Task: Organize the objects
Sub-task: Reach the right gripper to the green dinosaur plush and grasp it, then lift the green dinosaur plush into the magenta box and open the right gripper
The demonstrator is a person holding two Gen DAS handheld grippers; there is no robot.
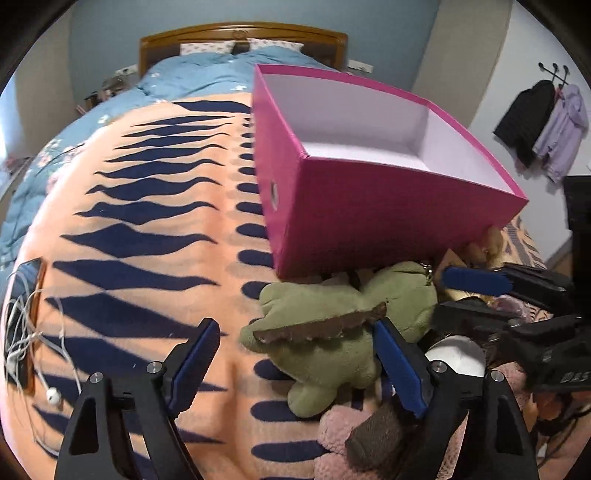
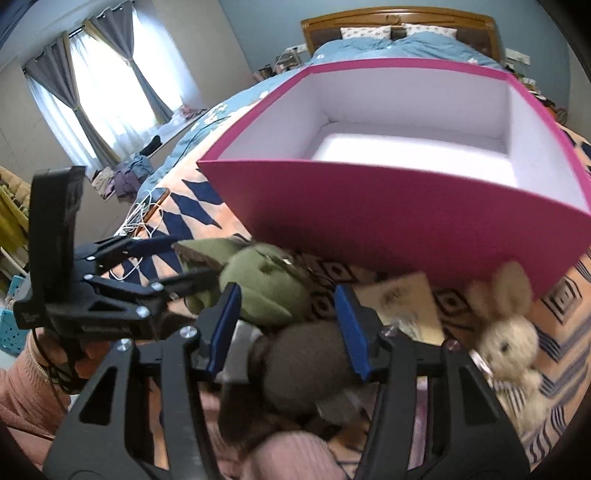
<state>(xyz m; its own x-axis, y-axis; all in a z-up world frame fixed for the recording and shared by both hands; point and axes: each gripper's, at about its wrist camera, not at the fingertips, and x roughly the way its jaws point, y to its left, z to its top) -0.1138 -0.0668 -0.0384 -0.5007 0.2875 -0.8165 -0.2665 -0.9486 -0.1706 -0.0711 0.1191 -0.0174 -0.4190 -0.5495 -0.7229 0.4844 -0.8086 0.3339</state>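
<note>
Nearest to us in the right wrist view, our right tool points down at a heap of soft toys on the bed, its two blue-padded fingers on either side of a dark brown plush toy. We cannot tell whether the pads press on the toy or only flank it. A pink knitted sleeve shows at the lower left of this view.

In the left wrist view, our left tool has its jaws spread apart. One pad is over the orange blanket with dark blue stripes; the other is beside a green plush toy with a brown fringed ridge. Part of the green toy lies between the pads, but they do not clamp it, so this tool is released. A pale pink fuzzy toy lies just below the green one.

Behind the toys stands a magenta box, open at the top, with a white interior that holds nothing visible. It rests on the bed, its near wall just beyond the green toy. A cream plush rabbit lies near its right corner, and a flat tan card or booklet lies between the rabbit and the green toy.

A tangle of white earphone cable sits at the left edge of the blanket. Farther back we see a blue floral duvet and a wooden headboard.
</note>
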